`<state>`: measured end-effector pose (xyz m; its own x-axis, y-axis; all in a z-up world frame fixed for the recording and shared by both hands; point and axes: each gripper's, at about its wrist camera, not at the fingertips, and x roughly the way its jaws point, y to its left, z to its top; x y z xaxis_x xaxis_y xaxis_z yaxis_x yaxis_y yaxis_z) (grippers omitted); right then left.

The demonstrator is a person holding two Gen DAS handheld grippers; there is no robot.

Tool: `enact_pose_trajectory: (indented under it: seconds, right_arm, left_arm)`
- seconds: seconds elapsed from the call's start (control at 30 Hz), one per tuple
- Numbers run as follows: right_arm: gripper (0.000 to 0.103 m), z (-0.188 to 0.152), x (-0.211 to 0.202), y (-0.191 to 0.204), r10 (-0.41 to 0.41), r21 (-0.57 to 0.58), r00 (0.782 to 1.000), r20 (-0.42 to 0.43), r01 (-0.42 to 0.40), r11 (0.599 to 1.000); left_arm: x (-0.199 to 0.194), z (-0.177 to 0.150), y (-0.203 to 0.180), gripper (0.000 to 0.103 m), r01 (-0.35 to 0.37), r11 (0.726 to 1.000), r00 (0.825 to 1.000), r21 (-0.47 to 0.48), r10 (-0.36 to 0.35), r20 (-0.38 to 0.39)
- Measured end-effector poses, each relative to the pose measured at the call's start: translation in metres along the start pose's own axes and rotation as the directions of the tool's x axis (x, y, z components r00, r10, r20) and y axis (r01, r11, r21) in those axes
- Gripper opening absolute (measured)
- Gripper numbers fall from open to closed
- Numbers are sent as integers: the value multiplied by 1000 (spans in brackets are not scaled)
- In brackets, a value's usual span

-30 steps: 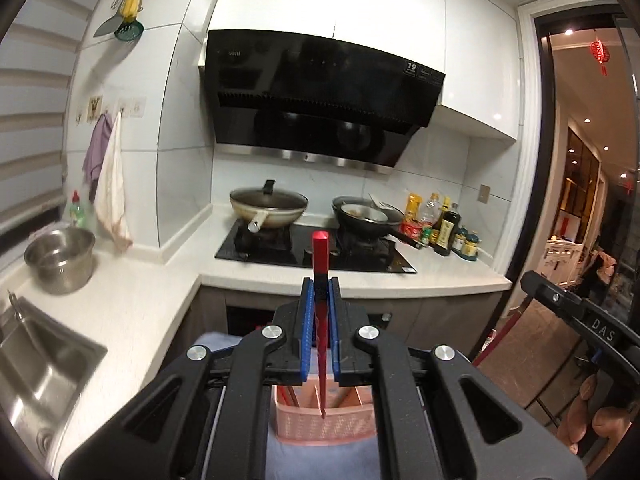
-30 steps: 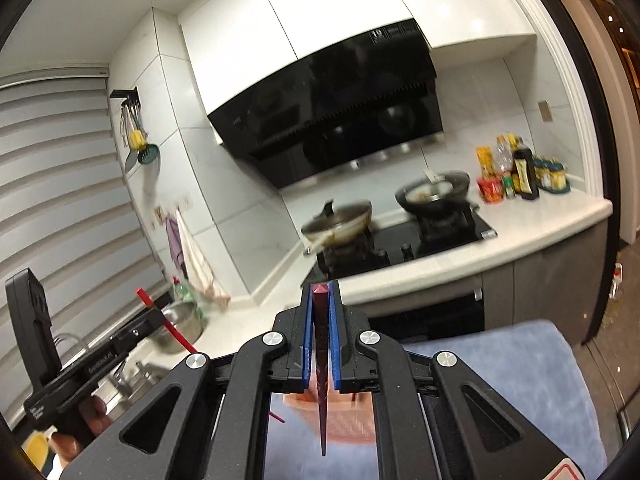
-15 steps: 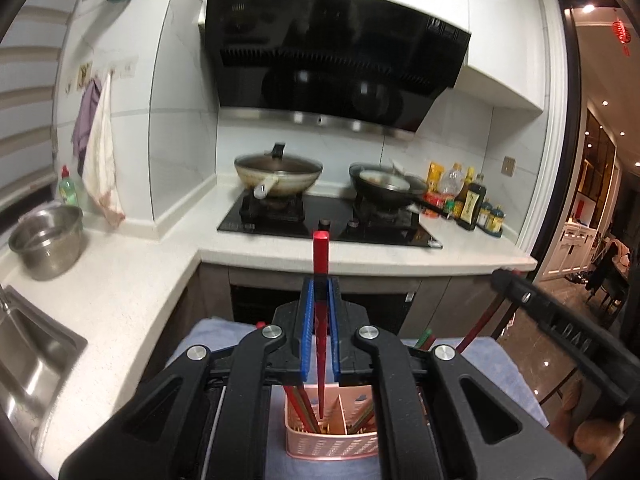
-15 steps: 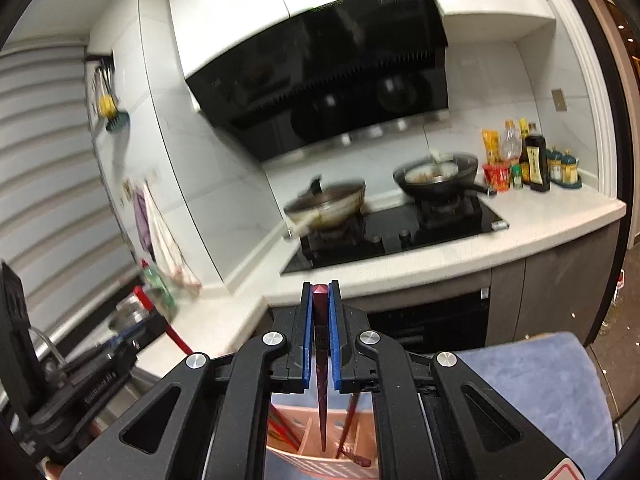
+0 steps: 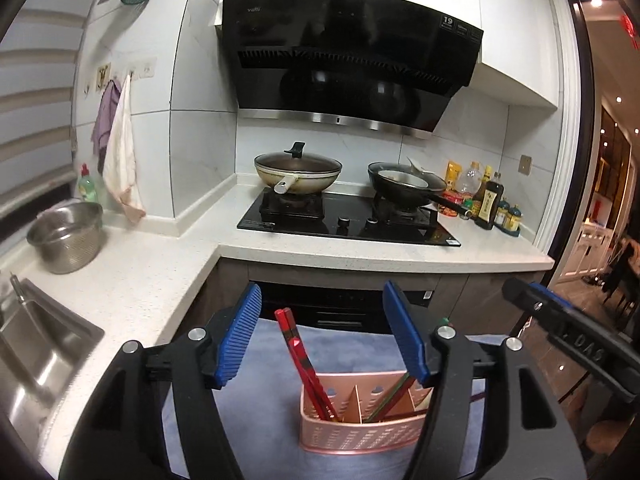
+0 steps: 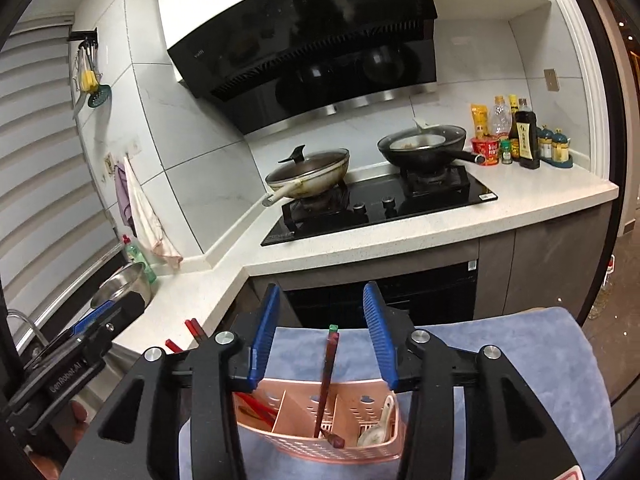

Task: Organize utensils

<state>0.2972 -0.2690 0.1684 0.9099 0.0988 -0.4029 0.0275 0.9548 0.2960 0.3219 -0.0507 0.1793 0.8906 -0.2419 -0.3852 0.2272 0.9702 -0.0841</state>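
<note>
Pink basket [image 5: 360, 436] sits low in frame on blue cloth [image 5: 264, 400], chopsticks [image 5: 304, 364] leaning inside. Both grippers, left [image 5: 322, 336] and right [image 6: 324, 334], have just opened and grip nothing.

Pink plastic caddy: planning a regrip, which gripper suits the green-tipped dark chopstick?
Right, probably: both grippers' jaws just opened; the right gripper brackets that green-tipped dark chopstick, the left gripper brackets the red chopsticks.
</note>
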Motion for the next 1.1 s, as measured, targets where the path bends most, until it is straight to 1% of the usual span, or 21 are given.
enact_pose_trajectory:
  seconds: [0.07,0.13,0.17,0.2,0.23,0.3,0.33,0.37,0.47,0.6,0.67,0.8,0.93,1.1]
  right_arm:
    - [52,0,-9,2,-7,-14,1000,7,7,1000]
    - [56,-3,-22,6,-17,-33,1000,10,18,999]
    - [59,-4,-26,7,-19,-36,1000,9,19,999]
    - [61,-7,-35,8,-22,-42,1000,6,22,999]
    - [65,-10,-42,9,-25,-44,1000,1,25,999]
    - [68,-20,-56,10,-34,-52,999,-25,33,998]
    - [69,-20,-56,10,-34,-52,999,-25,33,998]
    - [72,-25,-63,10,-41,-57,999,-37,38,998]
    - [77,-42,-83,12,-65,-84,996,-59,60,995]
    - [79,-64,-106,17,-100,-128,991,-93,88,988]
    - [81,-76,-118,17,-124,-138,986,-109,109,984]
    - [83,-94,-135,16,-142,-118,979,-143,126,985]
    - [84,-114,-146,14,-131,-80,973,-188,118,990]
    - [84,-133,-157,18,-156,-88,967,-204,141,986]
  left_arm:
    - [-7,-1,-3,69,-10,1000,1000,14,10,0]
    - [-19,-4,-7,84,-33,999,999,27,33,2]
    - [-25,-5,-8,86,-40,999,999,31,40,3]
    - [-30,-7,-10,86,-47,998,999,36,47,-1]
    - [-36,-9,-12,86,-48,998,999,46,48,-8]
    - [-50,-15,-17,86,-51,997,998,64,52,-21]
    - [-56,-18,-19,87,-53,996,998,70,55,-28]
    - [-59,-20,-20,87,-59,996,998,74,61,-34]
    - [-75,-32,-23,89,-77,994,995,80,82,-59]
    - [-96,-52,-23,91,-69,995,991,68,76,-107]
    - [-105,-61,-24,91,-76,994,990,76,84,-116]
    - [-120,-77,-26,92,-83,992,986,94,96,-136]
    - [-130,-90,-27,95,-85,991,983,99,100,-157]
    - [-137,-107,-25,96,-92,991,977,96,109,-182]
